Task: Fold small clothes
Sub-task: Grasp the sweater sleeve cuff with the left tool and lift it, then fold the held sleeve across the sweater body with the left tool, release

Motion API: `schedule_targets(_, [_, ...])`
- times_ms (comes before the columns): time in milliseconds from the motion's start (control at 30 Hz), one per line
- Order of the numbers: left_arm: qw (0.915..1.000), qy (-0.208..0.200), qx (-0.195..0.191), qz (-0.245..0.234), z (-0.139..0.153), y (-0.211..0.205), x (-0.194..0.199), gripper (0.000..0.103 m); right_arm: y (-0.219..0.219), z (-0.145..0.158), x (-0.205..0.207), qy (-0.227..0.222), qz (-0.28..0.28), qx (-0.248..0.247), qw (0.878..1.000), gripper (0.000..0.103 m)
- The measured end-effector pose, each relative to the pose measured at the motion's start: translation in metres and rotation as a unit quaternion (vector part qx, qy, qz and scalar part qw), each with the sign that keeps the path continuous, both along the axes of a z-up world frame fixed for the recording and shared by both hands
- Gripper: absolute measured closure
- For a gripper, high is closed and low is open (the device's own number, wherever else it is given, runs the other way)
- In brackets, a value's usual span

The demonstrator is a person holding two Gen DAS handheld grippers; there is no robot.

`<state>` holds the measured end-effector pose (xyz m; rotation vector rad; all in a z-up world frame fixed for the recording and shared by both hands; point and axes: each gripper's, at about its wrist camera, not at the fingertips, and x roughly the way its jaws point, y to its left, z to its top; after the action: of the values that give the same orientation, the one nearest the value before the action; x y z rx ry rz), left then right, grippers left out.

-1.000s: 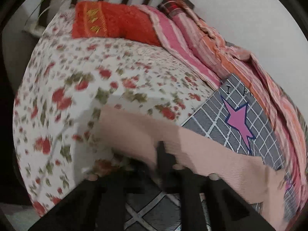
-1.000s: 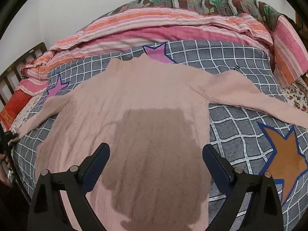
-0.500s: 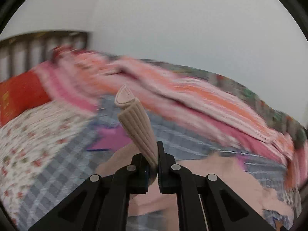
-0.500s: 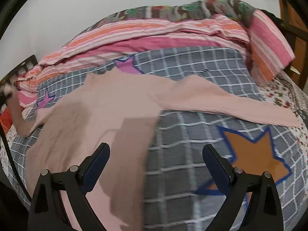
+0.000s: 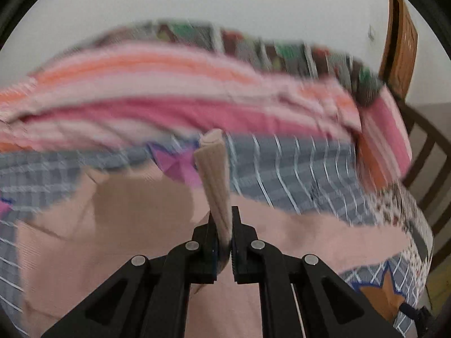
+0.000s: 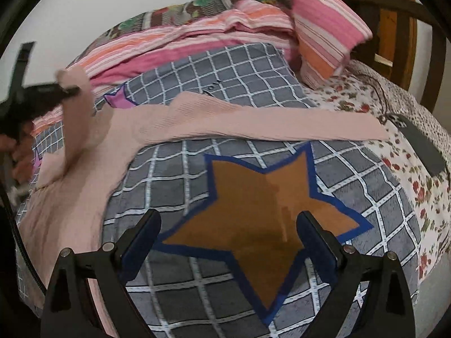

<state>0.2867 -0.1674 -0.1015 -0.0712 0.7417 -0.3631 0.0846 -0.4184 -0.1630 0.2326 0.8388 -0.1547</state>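
Observation:
A pale pink ribbed sweater (image 6: 197,118) lies spread on a grey checked blanket (image 6: 253,84) on the bed. My left gripper (image 5: 224,219) is shut on the cuff of its left sleeve (image 5: 214,174) and holds it lifted above the sweater's body (image 5: 112,225). In the right wrist view that gripper (image 6: 67,91) shows at the far left with the sleeve (image 6: 76,118) hanging from it. The other sleeve (image 6: 310,125) lies flat, stretched to the right. My right gripper (image 6: 228,242) is open and empty above an orange star (image 6: 253,197) on the blanket.
A pink and orange striped quilt (image 6: 197,36) is bunched along the far side by the wall. A floral sheet (image 6: 408,169) covers the bed's right end, with a dark phone and cable (image 6: 420,146) on it. A wooden bed frame (image 6: 406,28) stands beyond.
My left gripper has lifted the sleeve cuff off the bed's left end and swung it rightward over the sweater. My right gripper has moved right, from above the sweater's body to the orange star.

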Motion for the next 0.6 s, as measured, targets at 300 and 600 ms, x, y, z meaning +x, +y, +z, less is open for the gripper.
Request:
schedule_targets(300, [0.9996,0.002,-0.001,0.029,-0.006,0.058,-0.015,0.023,0.025,0.010,0.048,-0.022,0.057,0.039,0.997,0.010])
schedule_targets(600, [0.9884,0.048,0.001,0.145,-0.029,0.218,-0.051,0.023,0.091,0.007,0.146,-0.018,0.132,0.061,0.989,0.053])
